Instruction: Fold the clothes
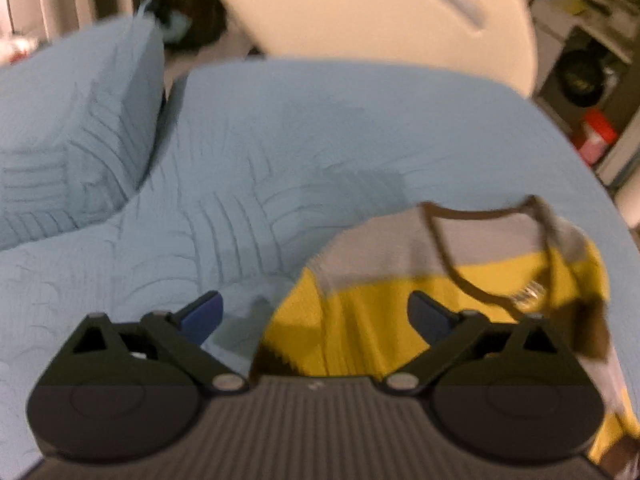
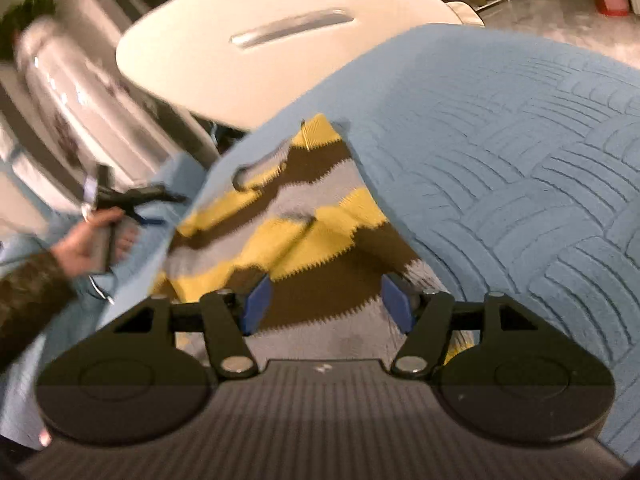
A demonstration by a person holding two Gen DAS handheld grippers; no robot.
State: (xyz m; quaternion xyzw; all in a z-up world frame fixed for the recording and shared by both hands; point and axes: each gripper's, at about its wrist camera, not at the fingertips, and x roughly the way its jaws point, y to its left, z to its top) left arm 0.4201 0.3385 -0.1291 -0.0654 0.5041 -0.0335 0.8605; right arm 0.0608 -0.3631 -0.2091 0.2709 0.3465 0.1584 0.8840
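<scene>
A knitted sweater (image 1: 384,248) with yellow, grey and brown stripes lies crumpled on the blue quilted bedcover (image 1: 260,152); its brown-edged neckline faces up. My left gripper (image 1: 316,312) is open, its right finger over the yellow band and its left finger over bare quilt. In the right wrist view the sweater (image 2: 304,236) spreads toward the bed's edge, a grey cuff at its far end. My right gripper (image 2: 327,302) hangs open just above a brown and grey stripe, holding nothing. A hand (image 2: 88,244) holds the left gripper (image 2: 120,196) at the sweater's left side.
A blue pillow (image 1: 72,128) rests at the bed's far left. A white oval table (image 2: 280,28) stands just past the bed's edge. A red container (image 1: 596,132) and shelves sit on the floor beyond. Bare quilt (image 2: 520,168) stretches to the right.
</scene>
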